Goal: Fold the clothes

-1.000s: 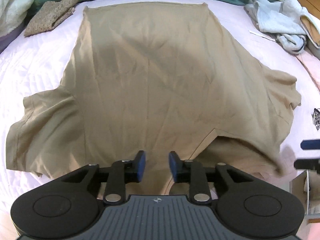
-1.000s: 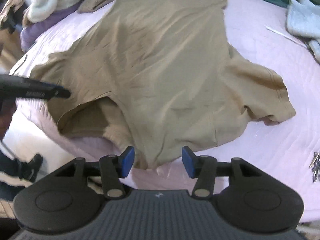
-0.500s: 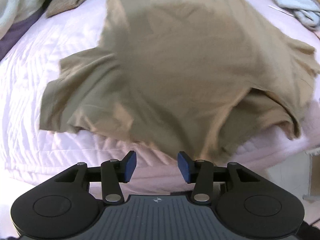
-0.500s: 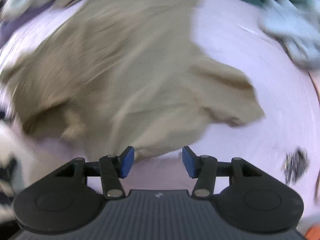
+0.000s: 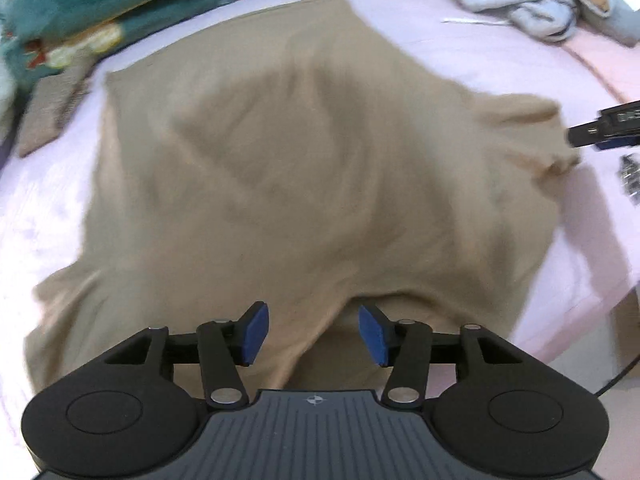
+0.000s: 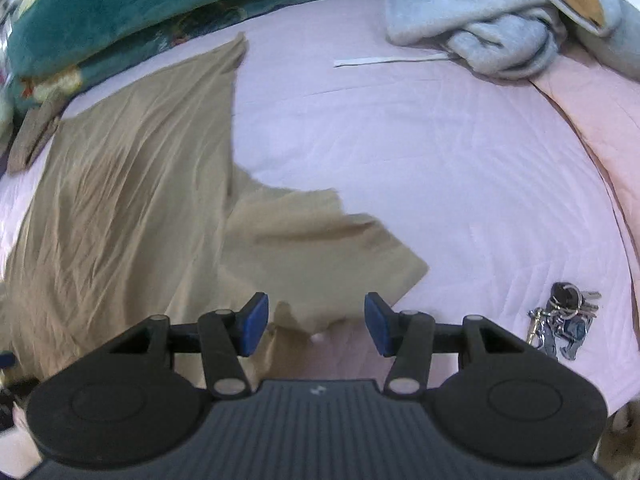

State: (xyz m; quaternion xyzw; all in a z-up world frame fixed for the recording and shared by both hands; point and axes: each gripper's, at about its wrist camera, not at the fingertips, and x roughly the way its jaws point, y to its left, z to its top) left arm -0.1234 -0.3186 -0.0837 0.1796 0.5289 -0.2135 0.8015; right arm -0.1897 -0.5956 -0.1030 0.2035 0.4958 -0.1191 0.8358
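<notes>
- Left wrist view: tan T-shirt (image 5: 312,184) spread flat on pink bed (image 5: 480,56). Left tongs (image 5: 312,334) over its near collar edge, jaws opening, gripping nothing.
- Right wrist view: right tongs (image 6: 316,324) part-open, empty, above shirt's sleeve (image 6: 316,248); keys (image 6: 564,320) to the right.

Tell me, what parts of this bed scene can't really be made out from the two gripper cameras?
- Tan shirt: left wrist view is motion-blurred, so creases and seams smear; its near hem sits behind the left gripper, whose jaws are opening with nothing between them.
- Right gripper: cut off by that view's right edge.
- Keys: right wrist view, too small to count.
- Grey garment: cut off at the top.
</notes>
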